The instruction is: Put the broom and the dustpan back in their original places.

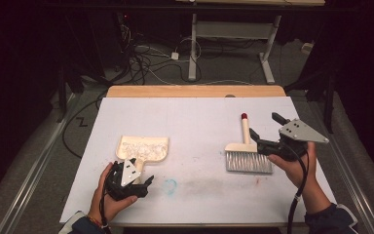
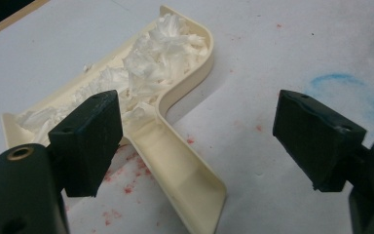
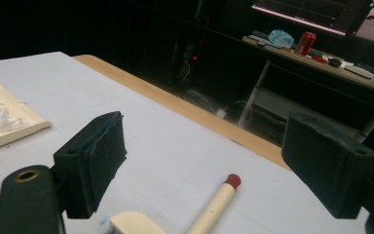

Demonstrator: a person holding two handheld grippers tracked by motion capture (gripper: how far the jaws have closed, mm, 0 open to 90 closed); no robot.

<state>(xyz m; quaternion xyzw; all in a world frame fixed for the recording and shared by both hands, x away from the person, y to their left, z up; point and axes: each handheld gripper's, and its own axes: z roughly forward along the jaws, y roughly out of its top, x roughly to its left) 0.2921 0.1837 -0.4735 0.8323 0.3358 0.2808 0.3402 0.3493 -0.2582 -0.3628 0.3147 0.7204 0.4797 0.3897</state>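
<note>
The left gripper sits low at the near edge of the white surface, its fingers spread wide and holding nothing. The cream dustpan lies just ahead of them: in the left gripper view its handle runs down between the two fingers, closer to the one at the left of that view and apart from the other. The pan is loaded with shredded white paper, heaped beyond the fingertips toward the pan's back wall. Red specks dot the surface beside the handle, and a blue chalky ring shows beyond the finger at the right of that view.

The right gripper is held above the surface, fingers likewise wide apart and empty. The hand brush lies below and between them (its red-tipped wooden handle pointing away from the fingers, its grey bristles toward the person). In the high view one finger reaches just beside the brush handle; whether it touches cannot be told.
</note>
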